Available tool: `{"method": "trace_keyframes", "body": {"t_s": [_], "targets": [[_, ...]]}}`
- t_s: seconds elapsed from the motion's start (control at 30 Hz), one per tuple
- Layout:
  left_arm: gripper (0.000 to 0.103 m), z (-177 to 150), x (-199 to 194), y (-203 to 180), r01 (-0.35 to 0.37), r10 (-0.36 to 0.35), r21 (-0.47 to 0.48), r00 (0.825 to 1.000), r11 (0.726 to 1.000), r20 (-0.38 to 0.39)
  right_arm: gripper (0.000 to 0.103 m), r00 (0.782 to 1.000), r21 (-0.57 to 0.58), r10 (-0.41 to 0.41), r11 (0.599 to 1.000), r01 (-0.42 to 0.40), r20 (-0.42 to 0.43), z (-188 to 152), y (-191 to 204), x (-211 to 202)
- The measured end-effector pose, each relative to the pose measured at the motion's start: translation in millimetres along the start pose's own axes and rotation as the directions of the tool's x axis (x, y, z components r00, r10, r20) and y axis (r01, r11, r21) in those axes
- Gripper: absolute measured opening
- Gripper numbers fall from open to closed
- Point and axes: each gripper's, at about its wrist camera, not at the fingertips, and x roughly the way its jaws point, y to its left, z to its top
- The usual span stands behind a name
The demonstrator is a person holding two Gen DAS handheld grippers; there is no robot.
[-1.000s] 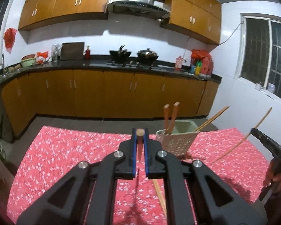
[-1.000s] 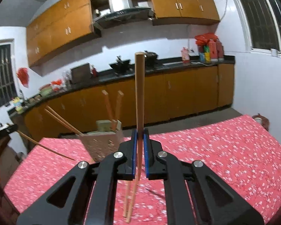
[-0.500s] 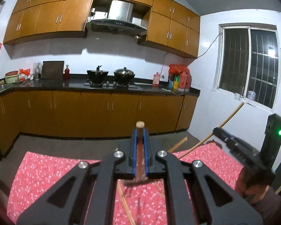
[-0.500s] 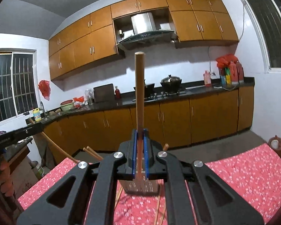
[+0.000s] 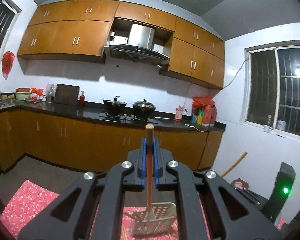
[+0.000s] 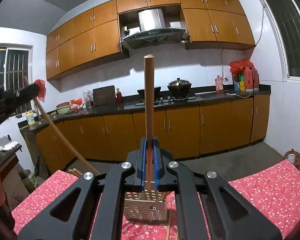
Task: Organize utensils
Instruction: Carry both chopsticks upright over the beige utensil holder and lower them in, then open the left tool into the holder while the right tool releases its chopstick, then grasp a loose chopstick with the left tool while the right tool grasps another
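- No writing is readable.
- The left gripper (image 5: 149, 146), pointing level, is clamped on a chopstick (image 5: 149, 172) above the perforated holder (image 5: 154, 223).
- The right gripper (image 6: 149, 148), tilted slightly down, grips an upright chopstick (image 6: 149, 100) over the holder (image 6: 146, 208).

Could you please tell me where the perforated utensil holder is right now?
The perforated utensil holder stands on the red floral tablecloth, low at centre in both wrist views, just beneath the chopstick clamped in the right tool.

You have: tablecloth (image 6: 270, 190), red with small white flowers; perforated holder (image 6: 146, 208), pale grey-green; chopstick (image 6: 149, 100), light brown wood; gripper pads (image 5: 143, 164), blue; cabinets (image 6: 190, 128), orange-brown.
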Motion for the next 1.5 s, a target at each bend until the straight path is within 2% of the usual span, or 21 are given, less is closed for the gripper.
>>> {"method": "trace_keyframes", "body": {"t_s": [0.17,0.53,0.6,0.67,0.8,0.97,1.13,1.23,1.3,1.4,1.47,1.5], "targets": [[0.008,-23,25,-2,-0.027,0.027,0.019,0.999,0.999,-0.02,0.007,0.999,-0.007,-0.002,1.0,0.002,-0.039,-11,0,14],[0.009,-57,61,11,-0.035,0.032,-0.019,0.99,0.999,-0.139,0.007,0.994,-0.013,0.001,1.0,-0.003,-0.107,-24,0,31],[0.016,-58,59,14,-0.035,0.031,-0.025,0.989,0.999,-0.142,0.008,0.995,-0.012,0.005,1.0,-0.006,-0.103,-24,2,28],[0.029,-58,55,15,-0.034,0.03,-0.028,0.991,0.999,-0.134,0.009,0.995,-0.011,0.008,1.0,-0.009,-0.095,-21,3,23],[0.03,-54,45,15,-0.03,0.026,-0.036,0.993,0.999,-0.119,0.014,0.998,0.0,0.01,1.0,-0.01,-0.064,-14,0,10],[0.031,-48,17,26,-0.027,0.019,-0.073,0.994,0.997,-0.108,0.015,1.0,0.015,0.009,1.0,-0.009,-0.009,-6,-10,-26],[0.033,-64,-19,44,-0.061,0.052,-0.055,0.988,0.997,-0.147,0.015,0.999,0.036,-0.026,0.999,0.027,-0.031,-27,-31,-57],[0.034,-90,-37,58,-0.091,0.084,-0.025,0.977,0.996,-0.196,0.015,0.99,0.026,-0.084,0.996,0.088,-0.111,-56,-48,-58],[0.034,-116,-42,69,-0.136,0.136,0.017,0.96,0.991,-0.246,0.015,0.976,0.029,-0.107,0.993,0.114,-0.19,-79,-58,-51],[0.034,-147,-40,82,-0.168,0.172,0.039,0.929,0.985,-0.328,0.015,0.934,0.062,-0.112,0.988,0.141,-0.341,-117,-71,-29],[0.034,-173,-34,92,-0.183,0.181,0.033,0.898,0.983,-0.4,0.015,0.902,0.075,-0.1,0.987,0.144,-0.42,-140,-74,-14],[0.034,-183,-33,95,-0.188,0.183,0.03,0.886,0.982,-0.427,0.015,0.88,0.087,-0.081,0.987,0.137,-0.469,-153,-74,-3]]}}
